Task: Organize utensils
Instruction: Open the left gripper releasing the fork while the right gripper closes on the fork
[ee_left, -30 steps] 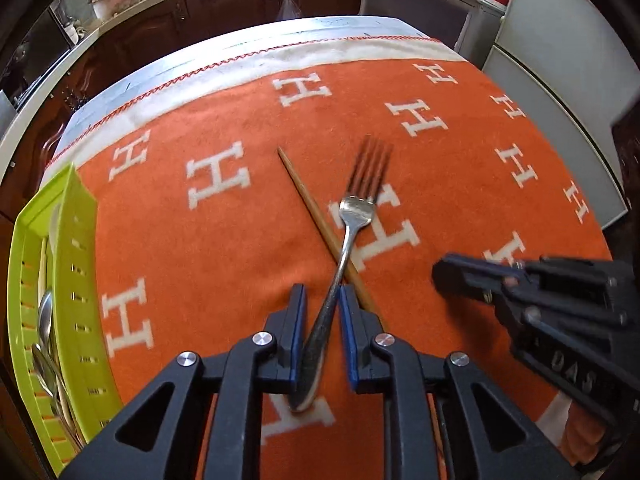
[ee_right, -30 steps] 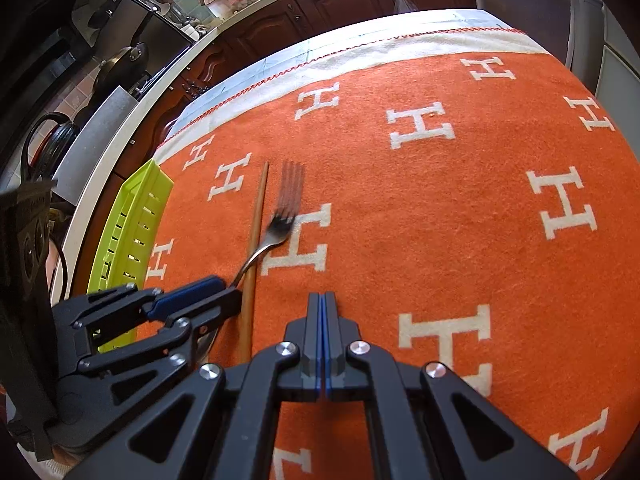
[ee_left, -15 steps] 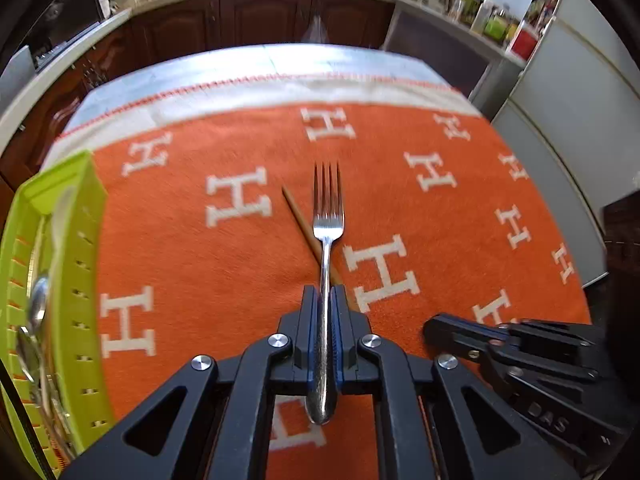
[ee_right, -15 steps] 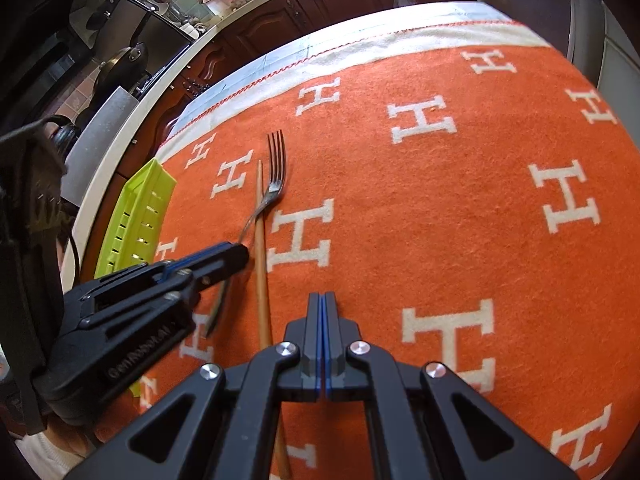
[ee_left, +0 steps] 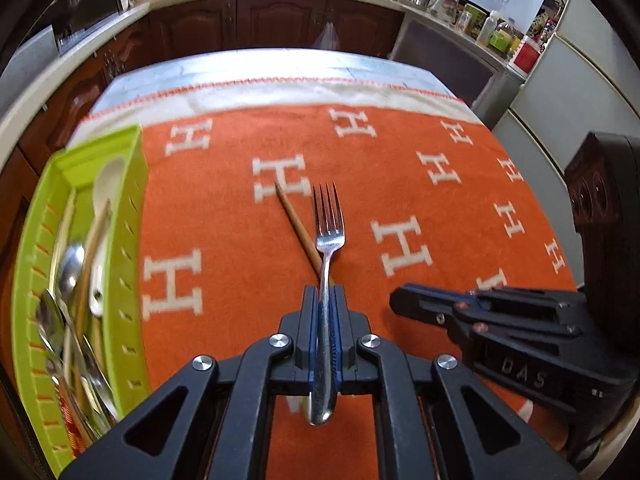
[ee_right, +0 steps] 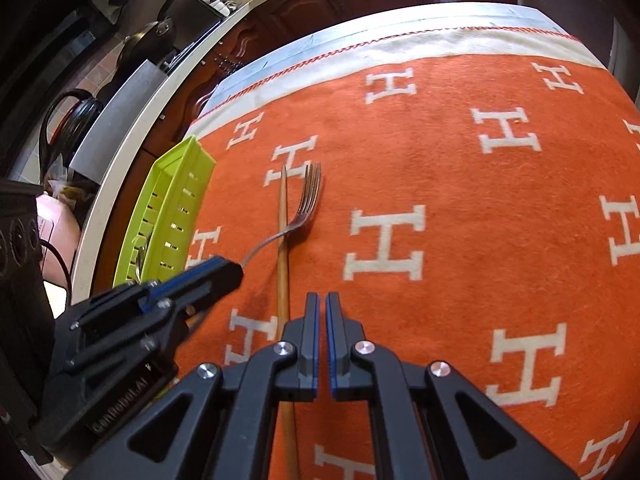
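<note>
My left gripper is shut on a metal fork, held by the handle above the cloth, tines pointing away. From the right wrist view the fork hangs out of the left gripper. A wooden chopstick lies on the orange cloth under the fork; it also shows in the right wrist view. My right gripper has its jaws a narrow gap apart, empty, just right of the chopstick. A lime-green utensil tray at the left holds several spoons and chopsticks.
The orange cloth with white H marks covers the table. The tray sits at the table's left edge. Kitchen counters and cabinets lie beyond the far edge, a fridge to the right.
My left gripper closed on the fork, lifted it off the cloth and swung toward the tray. My right gripper's jaws have parted slightly.
</note>
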`<act>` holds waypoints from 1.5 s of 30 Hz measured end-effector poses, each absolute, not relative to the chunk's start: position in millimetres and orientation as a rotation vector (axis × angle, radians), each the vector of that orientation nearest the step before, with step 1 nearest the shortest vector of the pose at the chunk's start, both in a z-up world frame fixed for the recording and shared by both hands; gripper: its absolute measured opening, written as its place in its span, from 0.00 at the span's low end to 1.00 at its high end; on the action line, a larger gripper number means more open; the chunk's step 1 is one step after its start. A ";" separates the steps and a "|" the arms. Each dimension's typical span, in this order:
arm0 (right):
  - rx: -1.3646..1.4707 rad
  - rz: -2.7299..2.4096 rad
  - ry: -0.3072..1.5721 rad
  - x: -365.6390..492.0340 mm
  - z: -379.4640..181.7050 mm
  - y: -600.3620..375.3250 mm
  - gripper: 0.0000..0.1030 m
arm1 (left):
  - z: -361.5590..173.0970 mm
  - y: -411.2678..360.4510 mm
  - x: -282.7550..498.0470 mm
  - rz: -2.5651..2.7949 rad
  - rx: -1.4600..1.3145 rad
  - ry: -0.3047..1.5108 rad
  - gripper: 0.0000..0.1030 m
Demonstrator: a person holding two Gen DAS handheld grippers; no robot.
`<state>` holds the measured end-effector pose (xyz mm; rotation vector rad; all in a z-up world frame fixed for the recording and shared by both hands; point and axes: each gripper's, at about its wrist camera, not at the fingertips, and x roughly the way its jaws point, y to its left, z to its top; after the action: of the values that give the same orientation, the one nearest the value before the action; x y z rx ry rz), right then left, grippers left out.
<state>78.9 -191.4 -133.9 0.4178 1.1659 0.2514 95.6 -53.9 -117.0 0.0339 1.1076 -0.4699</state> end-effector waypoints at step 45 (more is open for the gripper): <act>0.541 0.197 1.258 116.5 -144.2 -171.3 0.18 | -115.8 -12.4 111.6 -0.339 -0.038 1.163 0.09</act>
<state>116.5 -171.3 -144.2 0.5406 1.2584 0.1970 111.6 -12.4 -115.8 -0.0376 1.1634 -0.3389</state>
